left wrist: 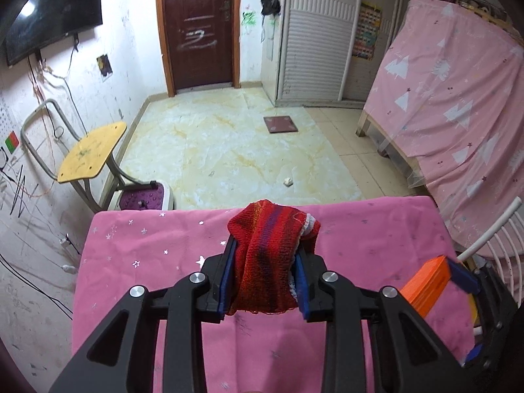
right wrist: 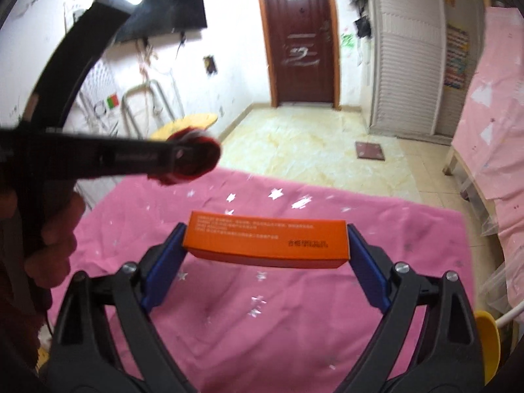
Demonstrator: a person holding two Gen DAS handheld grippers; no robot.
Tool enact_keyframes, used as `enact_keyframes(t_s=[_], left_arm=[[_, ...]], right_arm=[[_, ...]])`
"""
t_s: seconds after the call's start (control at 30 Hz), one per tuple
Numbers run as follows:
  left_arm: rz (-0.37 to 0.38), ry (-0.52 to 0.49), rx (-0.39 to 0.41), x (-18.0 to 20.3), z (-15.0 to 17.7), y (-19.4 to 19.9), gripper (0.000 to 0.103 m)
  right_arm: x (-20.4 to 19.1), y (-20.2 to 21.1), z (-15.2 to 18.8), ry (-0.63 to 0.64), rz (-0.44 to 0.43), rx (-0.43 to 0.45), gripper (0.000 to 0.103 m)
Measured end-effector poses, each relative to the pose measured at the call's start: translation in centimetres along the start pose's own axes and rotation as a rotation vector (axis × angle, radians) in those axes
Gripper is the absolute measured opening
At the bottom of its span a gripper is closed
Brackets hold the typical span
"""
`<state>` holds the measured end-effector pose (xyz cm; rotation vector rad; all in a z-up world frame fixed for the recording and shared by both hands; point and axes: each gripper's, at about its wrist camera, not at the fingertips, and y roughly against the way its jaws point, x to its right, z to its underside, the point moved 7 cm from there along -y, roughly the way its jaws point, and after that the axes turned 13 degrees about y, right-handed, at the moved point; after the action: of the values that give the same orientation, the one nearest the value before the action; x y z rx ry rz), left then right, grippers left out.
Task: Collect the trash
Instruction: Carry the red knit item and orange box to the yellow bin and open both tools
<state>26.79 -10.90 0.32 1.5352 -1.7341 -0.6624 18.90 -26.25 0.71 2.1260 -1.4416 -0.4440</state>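
Observation:
My left gripper is shut on a red knitted cloth with blue stripes and a white edge, held above the pink table cover. It also shows in the right wrist view, at the left and above the table, with the red cloth in its fingers. My right gripper is shut on an orange box with printed text, held by its two ends above the pink cover. The orange box also shows at the right edge of the left wrist view.
A crumpled white paper ball lies on the floor beyond the table. A yellow chair and a purple foot massager stand at the left wall. A dark square scale lies on the floor. A pink-covered bed is at the right.

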Motion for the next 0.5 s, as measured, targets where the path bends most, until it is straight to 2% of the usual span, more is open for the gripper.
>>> enact_keyframes(t_s=[0.3, 0.5], left_arm=[[0.070, -0.080, 0.054, 6.1, 1.8, 5.1, 0.024], [0.120, -0.145, 0.058, 11.2, 3.8, 6.8, 0.024]], right_arm=[[6.0, 6.8, 1.1, -0.106, 0.105, 0.120, 0.089], [10.3, 11.5, 3.3, -0.189, 0.181, 0.185, 0.090]])
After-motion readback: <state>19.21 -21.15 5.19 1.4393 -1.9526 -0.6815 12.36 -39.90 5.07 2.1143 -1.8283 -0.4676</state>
